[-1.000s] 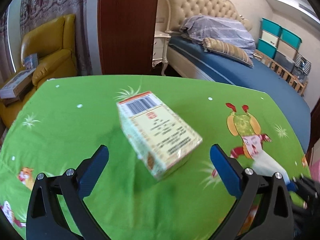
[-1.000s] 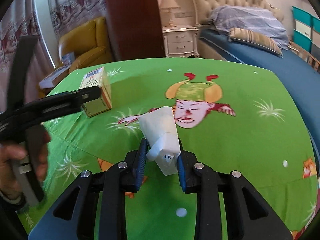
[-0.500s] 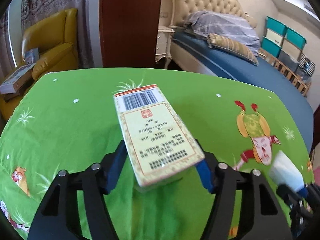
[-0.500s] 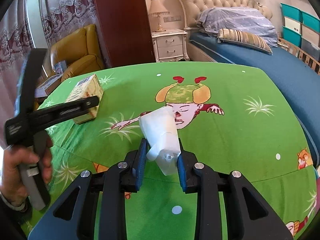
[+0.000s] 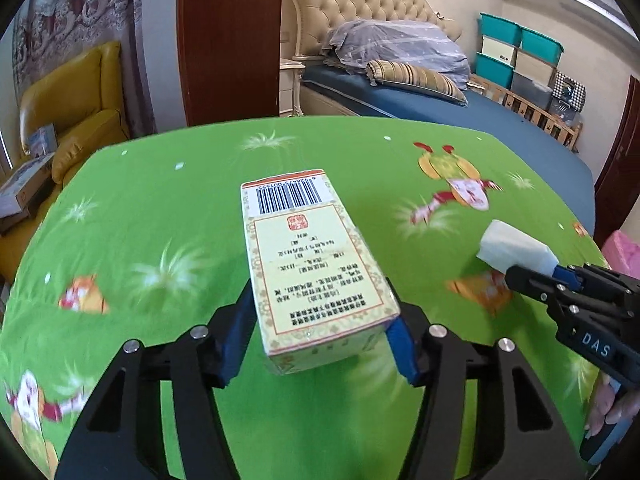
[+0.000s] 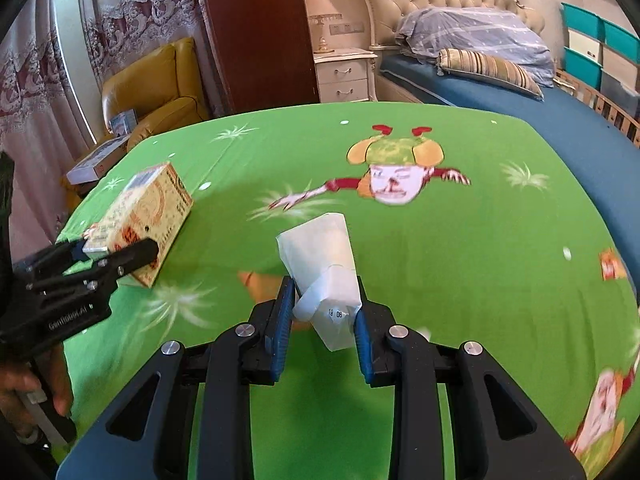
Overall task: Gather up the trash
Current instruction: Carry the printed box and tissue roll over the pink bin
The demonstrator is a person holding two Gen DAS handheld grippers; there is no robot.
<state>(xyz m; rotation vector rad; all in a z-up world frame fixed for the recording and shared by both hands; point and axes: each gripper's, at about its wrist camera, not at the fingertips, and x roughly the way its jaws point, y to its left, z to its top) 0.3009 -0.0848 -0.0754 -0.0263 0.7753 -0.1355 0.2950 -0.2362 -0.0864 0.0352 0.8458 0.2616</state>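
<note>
The left gripper (image 5: 320, 332) has just been closing, and its blue pads now pinch the near end of the yellow carton (image 5: 308, 264), which fills the centre of the left wrist frame with its barcode end pointing away. The hold sits only on the rear end, most of the box jutting forward past the fingers (a long lever for a short bite), so I judge a quick swing could let it pivot down or slide out, particularly if the thin cardboard walls buckle.

The right gripper (image 6: 324, 316) is pressed together on a crumpled white paper packet (image 6: 324, 268), lower centre of its own frame; the soft wrapper may compress and creep free.

Both pieces hang over the green cartoon-print tablecloth (image 6: 460, 280). In the left view the right tool and packet sit at right, close by, so the two could collide. No bin shows.
</note>
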